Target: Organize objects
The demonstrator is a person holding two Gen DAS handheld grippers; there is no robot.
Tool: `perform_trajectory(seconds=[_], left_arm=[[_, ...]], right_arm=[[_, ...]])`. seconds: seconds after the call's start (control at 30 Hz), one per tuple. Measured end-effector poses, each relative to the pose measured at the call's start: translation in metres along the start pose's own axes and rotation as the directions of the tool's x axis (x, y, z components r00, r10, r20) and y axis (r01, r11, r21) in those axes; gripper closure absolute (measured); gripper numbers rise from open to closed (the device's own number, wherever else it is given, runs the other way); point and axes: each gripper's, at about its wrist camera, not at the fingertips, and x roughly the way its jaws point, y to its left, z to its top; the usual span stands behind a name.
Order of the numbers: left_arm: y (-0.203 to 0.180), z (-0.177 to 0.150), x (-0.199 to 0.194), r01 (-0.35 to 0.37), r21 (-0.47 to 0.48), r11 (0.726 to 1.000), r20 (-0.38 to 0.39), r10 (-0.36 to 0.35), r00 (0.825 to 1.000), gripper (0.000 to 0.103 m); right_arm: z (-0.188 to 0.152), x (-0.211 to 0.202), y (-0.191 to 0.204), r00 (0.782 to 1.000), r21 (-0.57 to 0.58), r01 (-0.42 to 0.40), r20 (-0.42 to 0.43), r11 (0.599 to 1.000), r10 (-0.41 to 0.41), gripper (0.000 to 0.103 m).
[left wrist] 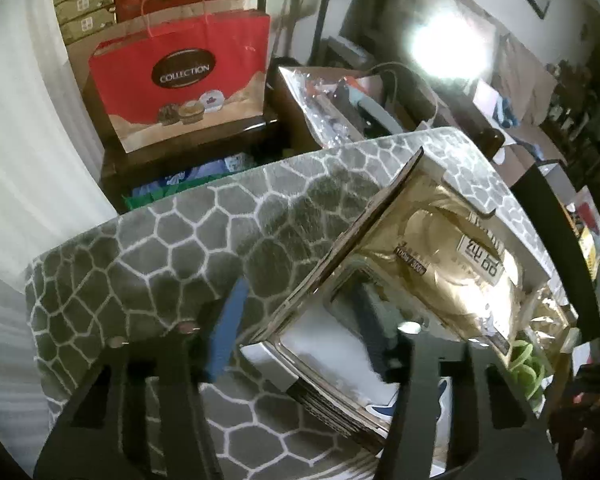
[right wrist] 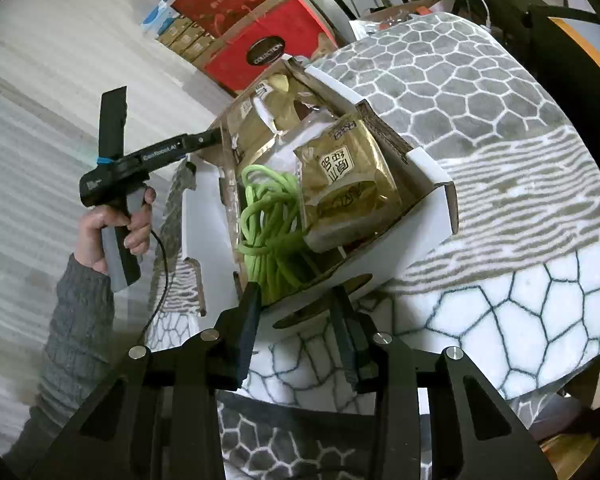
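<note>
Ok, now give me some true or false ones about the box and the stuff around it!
1. A green rope lies inside the box. True.
2. The box sits on a bare wooden floor. False: it sits on a grey patterned blanket.
3. There are gold packets in the box too. True.
4. The bag behind the box is blue. False: it is red, with the word COLLECTION on it.
</note>
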Motion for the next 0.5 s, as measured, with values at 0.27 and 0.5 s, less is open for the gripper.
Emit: perform_trajectory(seconds=[0.27, 0.5], left_arm=[[0.003, -0.006, -0.006, -0.03, -0.013, 0.999, 0.022, 0.03, 0.999, 0.072], [0.015, -0.024, -0.027, -0.01, -0.136, 0.991, 0.025, 0.013, 1.0, 0.081]], right_arm=[[0.002, -0.001, 0.001, 0.999, -0.025, 0.047, 0.013, 0.999, -0.046, 0.066], [0.022, -0.009, -0.008, 0.991, -0.038, 0.119, 0.059, 0.992, -0.117, 0.066]])
